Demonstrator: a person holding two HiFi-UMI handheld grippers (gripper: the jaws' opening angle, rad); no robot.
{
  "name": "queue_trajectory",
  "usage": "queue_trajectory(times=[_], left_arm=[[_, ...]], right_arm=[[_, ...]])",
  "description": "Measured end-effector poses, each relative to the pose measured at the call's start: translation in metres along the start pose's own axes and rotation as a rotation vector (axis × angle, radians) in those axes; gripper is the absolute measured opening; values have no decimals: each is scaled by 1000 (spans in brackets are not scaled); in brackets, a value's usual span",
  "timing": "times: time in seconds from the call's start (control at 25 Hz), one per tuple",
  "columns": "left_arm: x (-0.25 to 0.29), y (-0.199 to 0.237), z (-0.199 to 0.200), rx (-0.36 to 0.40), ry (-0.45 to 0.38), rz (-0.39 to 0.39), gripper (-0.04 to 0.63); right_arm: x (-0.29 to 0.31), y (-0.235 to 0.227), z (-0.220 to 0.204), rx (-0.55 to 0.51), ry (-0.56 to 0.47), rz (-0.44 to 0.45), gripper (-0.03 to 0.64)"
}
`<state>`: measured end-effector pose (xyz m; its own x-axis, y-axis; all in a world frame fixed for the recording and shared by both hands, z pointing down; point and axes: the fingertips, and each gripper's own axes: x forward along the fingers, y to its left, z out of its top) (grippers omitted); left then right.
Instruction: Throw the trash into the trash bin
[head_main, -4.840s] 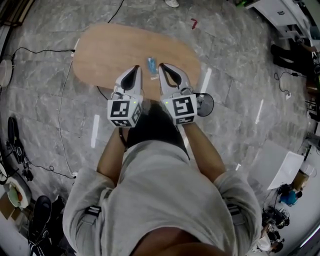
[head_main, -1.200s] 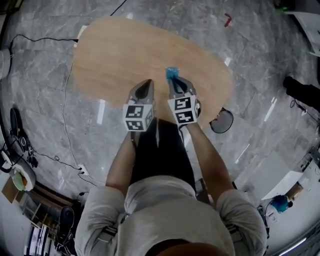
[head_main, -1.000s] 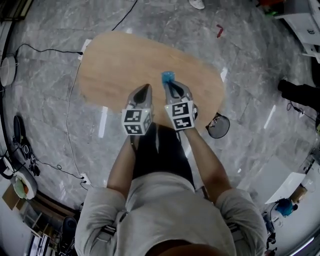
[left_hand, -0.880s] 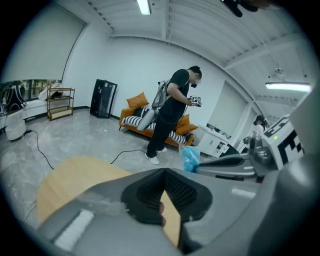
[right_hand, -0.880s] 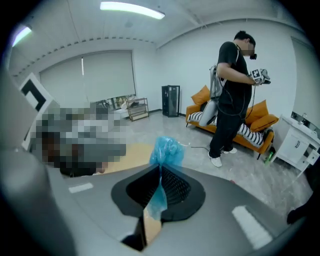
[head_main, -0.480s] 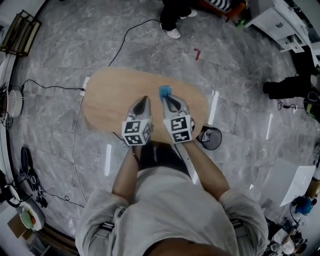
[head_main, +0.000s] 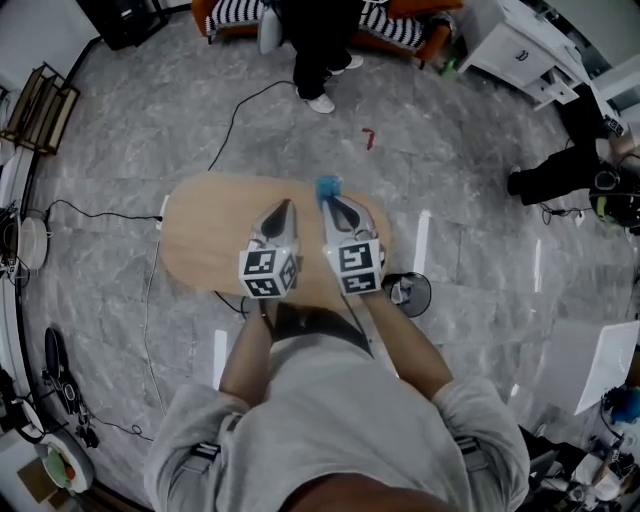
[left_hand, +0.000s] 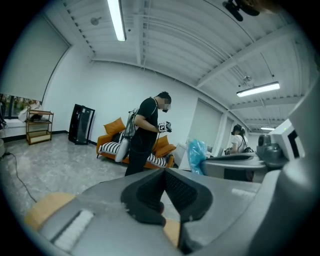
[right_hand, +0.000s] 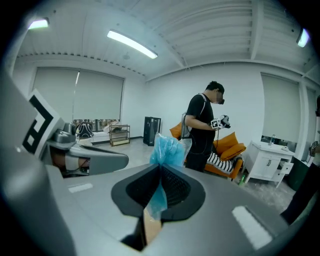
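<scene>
A crumpled blue plastic wrapper (head_main: 327, 187) sticks out of my right gripper (head_main: 330, 201), which is shut on it above the far edge of the oval wooden table (head_main: 205, 240). In the right gripper view the wrapper (right_hand: 168, 149) stands up between the pads (right_hand: 175, 187). My left gripper (head_main: 284, 206) is beside it on the left, shut with nothing in it, and its pads (left_hand: 150, 192) meet at the tip. The round black wire trash bin (head_main: 411, 294) stands on the floor by the table's right end, below my right forearm.
A person in black (head_main: 318, 45) stands beyond the table in front of an orange sofa (head_main: 410, 25). Cables (head_main: 90, 210) run over the grey marble floor on the left. White cabinets (head_main: 520, 50) stand at the far right. A small red item (head_main: 368, 137) lies on the floor.
The wrapper, earlier lying on the table, is now in my right gripper. Both grippers have risen together, and the table looks smaller and farther below.
</scene>
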<state>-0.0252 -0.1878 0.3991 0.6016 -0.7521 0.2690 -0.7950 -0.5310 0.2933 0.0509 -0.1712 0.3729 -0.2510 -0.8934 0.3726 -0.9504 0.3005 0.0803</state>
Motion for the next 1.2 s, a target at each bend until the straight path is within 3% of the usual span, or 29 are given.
queue_trajectory(times=[0.16, 0.64, 0.88, 1.2], left_arm=[[8, -19, 0, 20, 14, -54, 18], [20, -94, -9, 87, 89, -372, 18], [12, -156, -30, 124, 131, -540, 18], [-3, -247, -56, 200, 173, -696, 18]], right_arm=[[-13, -14, 1, 27, -15, -53, 25], [-79, -48, -25, 144, 18, -358, 25], [-140, -63, -50, 191, 29, -517, 25], [-213, -87, -76, 239, 4, -643, 25]])
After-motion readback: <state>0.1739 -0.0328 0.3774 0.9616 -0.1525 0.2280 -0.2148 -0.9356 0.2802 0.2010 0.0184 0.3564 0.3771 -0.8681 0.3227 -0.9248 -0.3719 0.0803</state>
